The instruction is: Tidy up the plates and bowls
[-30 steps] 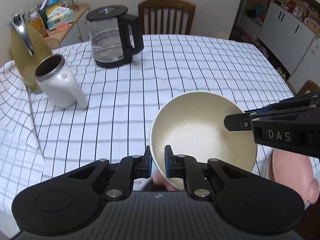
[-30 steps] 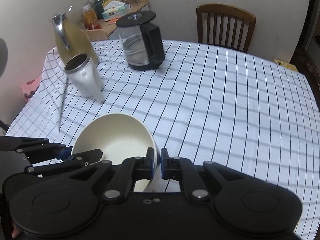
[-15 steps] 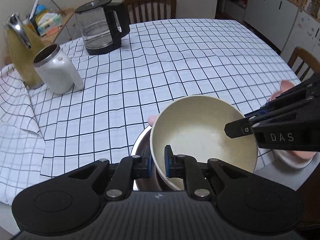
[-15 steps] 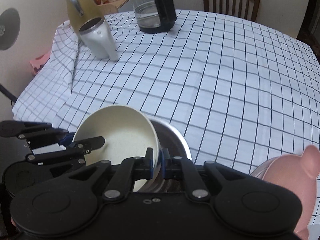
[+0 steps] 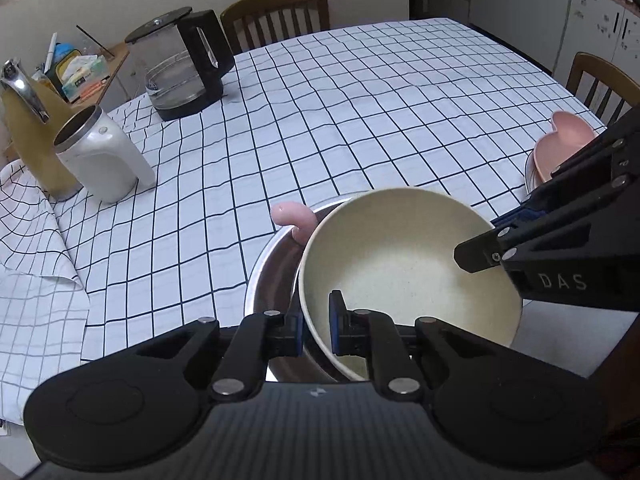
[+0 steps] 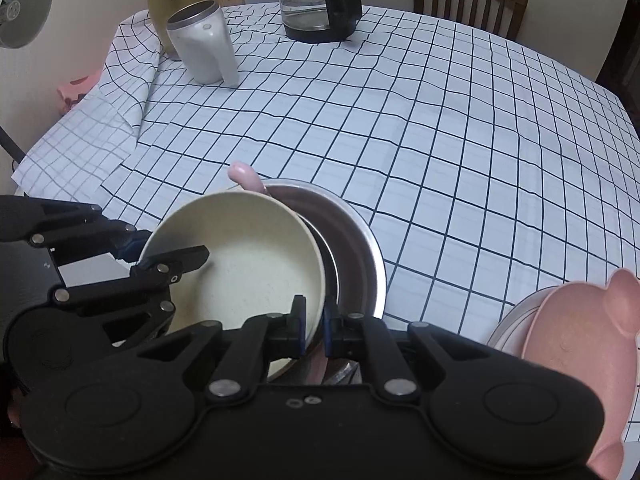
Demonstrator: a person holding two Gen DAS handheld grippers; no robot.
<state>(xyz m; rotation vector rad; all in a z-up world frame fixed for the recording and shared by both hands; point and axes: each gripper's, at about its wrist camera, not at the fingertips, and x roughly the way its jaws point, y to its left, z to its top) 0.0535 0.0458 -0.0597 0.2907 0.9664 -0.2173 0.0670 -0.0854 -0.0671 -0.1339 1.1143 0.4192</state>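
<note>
While kettles stand well apart, cream bowl overlaps steel bowl — pink dish nearby.

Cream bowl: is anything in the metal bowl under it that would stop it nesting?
Possibly: a pink piece sticks up at the metal bowl's far rim, beside the cream bowl. The inside is mostly hidden.

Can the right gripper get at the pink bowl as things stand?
Probably not yet: the right gripper is shut on the cream bowl rim. The tablecloth path to the pink bowl looks free.
</note>
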